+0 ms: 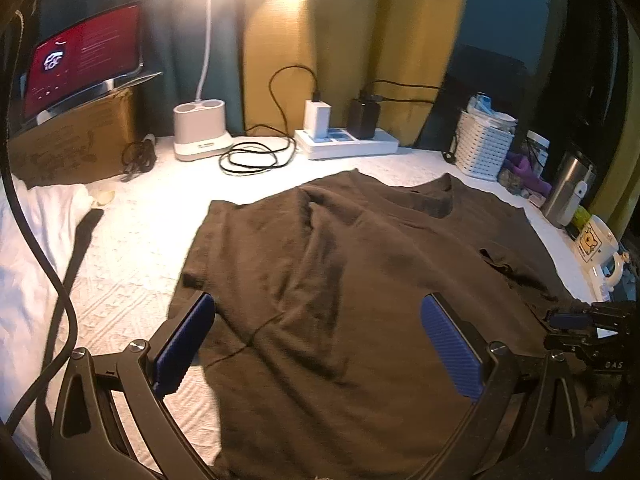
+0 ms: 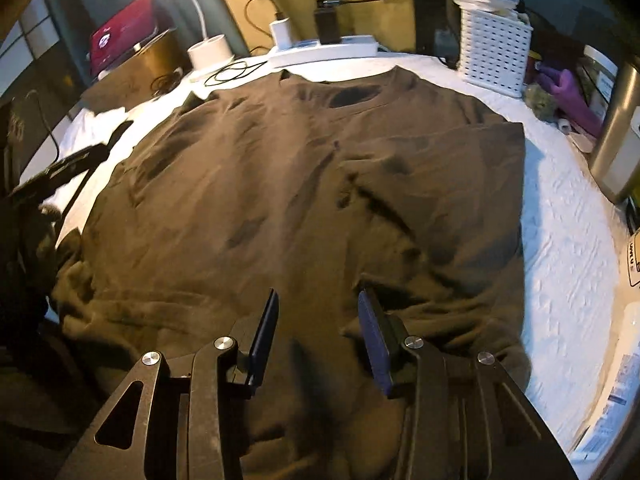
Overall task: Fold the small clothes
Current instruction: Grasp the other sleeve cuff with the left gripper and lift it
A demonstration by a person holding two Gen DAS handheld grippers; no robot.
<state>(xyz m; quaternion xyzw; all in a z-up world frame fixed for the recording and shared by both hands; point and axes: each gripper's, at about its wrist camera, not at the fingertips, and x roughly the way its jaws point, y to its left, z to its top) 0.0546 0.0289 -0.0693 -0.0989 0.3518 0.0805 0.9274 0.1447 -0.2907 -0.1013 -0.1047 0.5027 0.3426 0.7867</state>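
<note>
Clearly the brown T-shirt [image 2: 304, 184] covers most of the white textured bedcover [image 2: 560, 216], collar toward the power strip [image 2: 320, 50], its near hem bunched and one side already folded inward. Any pull from here could drag the whole garment, undo that fold, or sweep a sleeve into the loose black cable [image 1: 256, 156]. The left gripper [image 1: 318, 344] hangs wide apart above the cloth, holding nothing. The right gripper [image 2: 318, 326] stands partly closed over the rumpled hem, with no fabric visibly pinched.

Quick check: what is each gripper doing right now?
Left gripper: open, holding nothing, above the brown T-shirt.
Right gripper: part open, nothing visibly gripped.
</note>
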